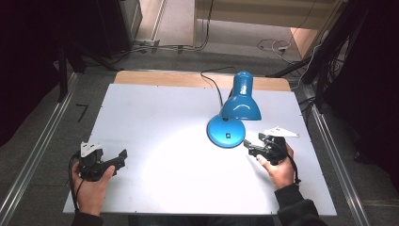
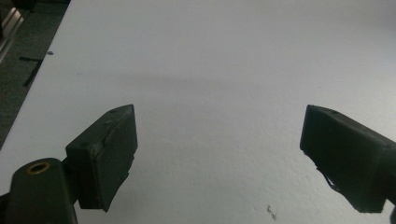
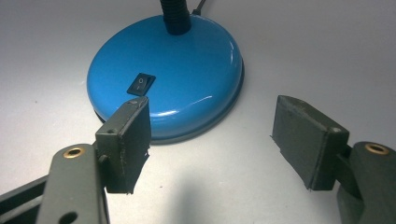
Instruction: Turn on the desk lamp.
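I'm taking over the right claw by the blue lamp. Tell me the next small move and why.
Probably ease the right claw forward until one fingertip sits over the black rocker switch on the lamp base, then press. Its jaws stand open with nothing between them, one tip lies just short of the switch, and the lamp throws a pool of light on the table.

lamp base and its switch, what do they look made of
Lamp base: probably painted metal, glossy blue, judging by the sharp highlights along its rounded edge; glossy plastic can't be ruled out. Switch: likely black plastic, a small, fairly dull rocker with white marks.
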Tool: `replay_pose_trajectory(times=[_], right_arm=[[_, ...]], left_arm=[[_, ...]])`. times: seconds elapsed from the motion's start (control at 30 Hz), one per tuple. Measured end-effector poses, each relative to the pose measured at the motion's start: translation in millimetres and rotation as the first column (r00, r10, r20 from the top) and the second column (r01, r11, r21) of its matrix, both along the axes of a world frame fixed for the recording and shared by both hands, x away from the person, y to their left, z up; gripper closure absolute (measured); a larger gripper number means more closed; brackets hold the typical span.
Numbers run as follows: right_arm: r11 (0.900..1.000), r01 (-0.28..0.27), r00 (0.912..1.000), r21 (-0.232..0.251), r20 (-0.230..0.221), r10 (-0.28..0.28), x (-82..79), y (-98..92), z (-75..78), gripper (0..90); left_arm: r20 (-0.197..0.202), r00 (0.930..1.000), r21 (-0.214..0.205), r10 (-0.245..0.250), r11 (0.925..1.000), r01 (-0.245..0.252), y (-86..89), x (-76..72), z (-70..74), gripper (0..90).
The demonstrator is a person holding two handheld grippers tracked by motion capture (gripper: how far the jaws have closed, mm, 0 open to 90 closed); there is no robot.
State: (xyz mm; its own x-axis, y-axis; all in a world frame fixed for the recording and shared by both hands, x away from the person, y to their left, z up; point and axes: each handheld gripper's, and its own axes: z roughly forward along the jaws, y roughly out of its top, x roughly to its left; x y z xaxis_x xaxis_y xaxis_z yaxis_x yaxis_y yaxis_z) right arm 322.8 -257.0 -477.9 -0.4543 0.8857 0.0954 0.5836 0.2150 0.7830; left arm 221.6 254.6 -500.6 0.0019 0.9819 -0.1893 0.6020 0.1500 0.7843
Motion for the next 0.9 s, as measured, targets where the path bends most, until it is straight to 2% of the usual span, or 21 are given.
replay_pose_trajectory(times=[0.9], right_arm=[[0.9993,0.037,0.9993,0.006,0.007,-0.037,-8.2,-23.9,3.4,26.7]], left_arm=[[-0.002,1.0,0.0,-0.001,1.0,0.001,-0.3,0.1,-0.1,12.1]])
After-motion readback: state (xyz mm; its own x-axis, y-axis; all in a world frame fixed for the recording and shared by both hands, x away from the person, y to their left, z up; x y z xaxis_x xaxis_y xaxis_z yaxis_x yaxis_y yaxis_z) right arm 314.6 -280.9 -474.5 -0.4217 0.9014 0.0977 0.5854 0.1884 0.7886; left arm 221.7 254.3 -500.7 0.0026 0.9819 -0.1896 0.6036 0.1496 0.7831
